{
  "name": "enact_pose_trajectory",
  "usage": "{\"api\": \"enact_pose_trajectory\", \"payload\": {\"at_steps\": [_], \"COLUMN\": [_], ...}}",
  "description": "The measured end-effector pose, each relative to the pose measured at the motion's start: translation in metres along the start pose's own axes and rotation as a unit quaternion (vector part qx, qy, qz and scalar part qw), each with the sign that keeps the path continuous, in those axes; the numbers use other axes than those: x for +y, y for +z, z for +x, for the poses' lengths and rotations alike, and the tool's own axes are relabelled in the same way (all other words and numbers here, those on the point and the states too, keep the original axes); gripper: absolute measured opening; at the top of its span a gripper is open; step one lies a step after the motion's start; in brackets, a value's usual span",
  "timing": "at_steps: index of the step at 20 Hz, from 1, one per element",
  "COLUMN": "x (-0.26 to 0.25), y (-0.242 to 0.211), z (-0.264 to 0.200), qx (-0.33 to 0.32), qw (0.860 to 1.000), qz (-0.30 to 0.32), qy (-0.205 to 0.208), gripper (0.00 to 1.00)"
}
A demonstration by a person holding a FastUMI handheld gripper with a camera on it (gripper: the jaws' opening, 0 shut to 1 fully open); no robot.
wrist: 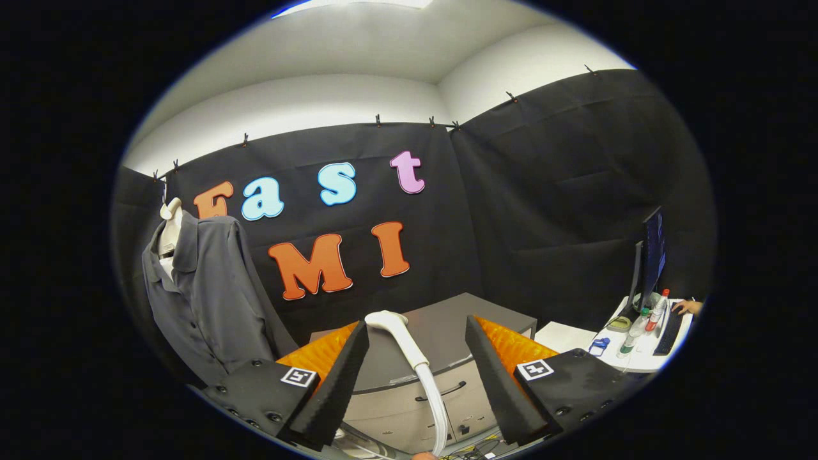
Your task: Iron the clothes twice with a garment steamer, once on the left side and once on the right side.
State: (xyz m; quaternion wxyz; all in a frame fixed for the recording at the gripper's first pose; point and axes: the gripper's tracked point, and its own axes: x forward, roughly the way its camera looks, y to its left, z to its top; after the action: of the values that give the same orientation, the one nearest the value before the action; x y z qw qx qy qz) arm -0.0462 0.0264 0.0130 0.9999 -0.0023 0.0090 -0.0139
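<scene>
Steamer (409,348) stands between our gripper's (418,358) spread, untouching fingers; shirt (204,287) hangs left of it. We judge grasping comes next.

Gripper (416,345): black housings showing round screws, each wearing a square black-and-white marker beside ribbed orange panels; wedge-shaped foam-textured fingers (332,390) standing spread.
</scene>
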Motion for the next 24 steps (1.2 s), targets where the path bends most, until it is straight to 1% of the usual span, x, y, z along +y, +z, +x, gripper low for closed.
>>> {"api": "enact_pose_trajectory", "payload": {"at_steps": [5, 10, 15, 19, 24], "x": [0.002, 0.011, 0.027, 0.030, 0.038], "y": [-0.003, -0.010, -0.022, -0.036, -0.086], "z": [0.008, 0.038, 0.082, 0.124, 0.178], "qx": [0.013, 0.038, 0.070, 0.102, 0.183], "qw": [1.000, 0.998, 0.994, 0.991, 0.979], "qz": [-0.014, -0.027, -0.056, -0.068, -0.057], "qy": [0.010, 0.036, 0.056, 0.059, 0.070], "gripper": [0.98, 0.98, 0.98, 0.98, 0.99]}}
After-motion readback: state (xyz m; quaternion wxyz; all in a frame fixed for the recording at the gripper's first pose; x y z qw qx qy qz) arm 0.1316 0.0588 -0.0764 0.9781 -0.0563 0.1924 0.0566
